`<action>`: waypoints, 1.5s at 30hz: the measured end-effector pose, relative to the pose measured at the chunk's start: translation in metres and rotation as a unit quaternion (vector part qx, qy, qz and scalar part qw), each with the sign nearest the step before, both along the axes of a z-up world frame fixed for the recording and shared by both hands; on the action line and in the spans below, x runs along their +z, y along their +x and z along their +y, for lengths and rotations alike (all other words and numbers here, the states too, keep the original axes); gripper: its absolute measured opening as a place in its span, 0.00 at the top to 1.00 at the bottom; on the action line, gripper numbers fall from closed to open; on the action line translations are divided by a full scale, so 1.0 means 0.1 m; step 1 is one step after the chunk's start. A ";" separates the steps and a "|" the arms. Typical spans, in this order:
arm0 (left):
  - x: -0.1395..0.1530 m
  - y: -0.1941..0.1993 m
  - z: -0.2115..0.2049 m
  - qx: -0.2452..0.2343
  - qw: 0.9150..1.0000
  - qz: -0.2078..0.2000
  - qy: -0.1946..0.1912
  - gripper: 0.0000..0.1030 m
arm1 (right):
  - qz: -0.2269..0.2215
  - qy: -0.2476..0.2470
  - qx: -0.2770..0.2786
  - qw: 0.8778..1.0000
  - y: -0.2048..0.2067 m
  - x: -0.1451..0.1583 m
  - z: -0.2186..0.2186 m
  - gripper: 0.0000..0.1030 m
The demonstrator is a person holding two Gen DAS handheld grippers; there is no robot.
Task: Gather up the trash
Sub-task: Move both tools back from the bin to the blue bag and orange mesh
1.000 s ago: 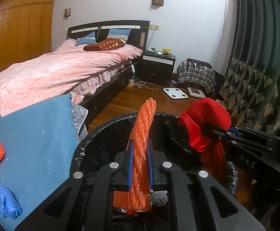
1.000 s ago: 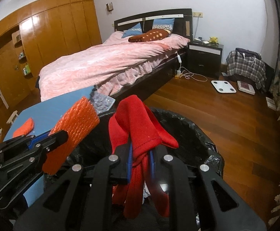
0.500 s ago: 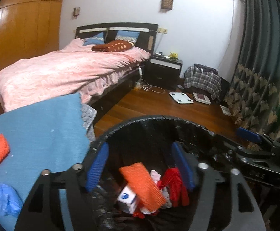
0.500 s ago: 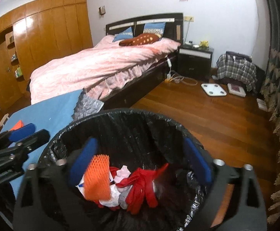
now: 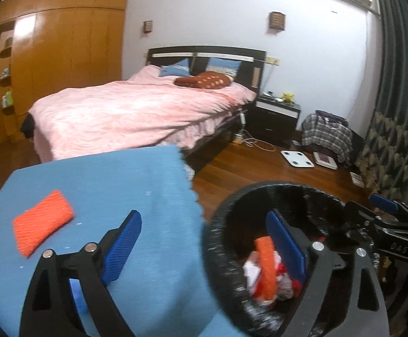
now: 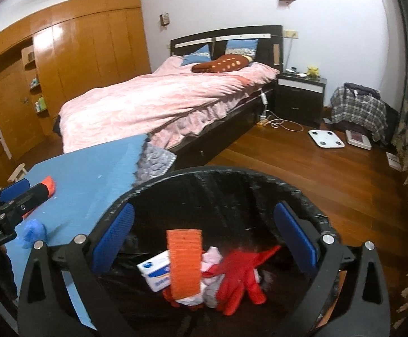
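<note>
Bin [image 5: 218, 241] rim blurred, bottom cut off

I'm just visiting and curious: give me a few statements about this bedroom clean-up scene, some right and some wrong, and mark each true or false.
1. The right gripper holds a red cloth. False: its jaws stand open and empty, having just been opening; the red cloth lies in the bin.
2. An orange net piece lies on the blue table. True.
3. The bin is empty. False: it holds another orange piece, a small box and other scraps.
4. The left gripper is open. True; nothing is between its jaws.
5. A crumpled blue scrap lies on the table. True.
6. The bed has a green cover. False: it is pink.
</note>
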State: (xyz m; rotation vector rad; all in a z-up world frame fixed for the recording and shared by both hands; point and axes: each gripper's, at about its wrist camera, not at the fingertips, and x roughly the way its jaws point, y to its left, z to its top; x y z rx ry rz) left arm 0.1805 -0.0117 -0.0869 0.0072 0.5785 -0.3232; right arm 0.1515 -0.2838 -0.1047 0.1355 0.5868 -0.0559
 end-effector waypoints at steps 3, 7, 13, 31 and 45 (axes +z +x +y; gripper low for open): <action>0.01 -0.02 0.22 0.022 1.000 -0.001 0.001 0.13 | 0.000 -0.003 0.018 1.000 0.04 0.02 0.20 0.05; 0.01 -0.04 0.52 0.051 0.999 -0.006 0.006 0.13 | -0.001 -0.002 0.044 0.999 0.11 0.06 0.47 0.06; -0.03 -0.06 0.98 0.093 0.996 -0.007 0.010 0.13 | -0.003 -0.001 0.086 0.996 0.25 0.12 0.91 0.05; -0.45 -0.15 2.27 0.210 0.976 0.014 0.048 0.13 | 0.014 0.005 0.208 0.978 0.62 -0.02 2.34 0.05; -0.72 -0.19 2.62 0.232 0.971 0.042 0.043 0.13 | 0.050 -0.006 0.254 0.966 0.71 -0.38 2.97 0.05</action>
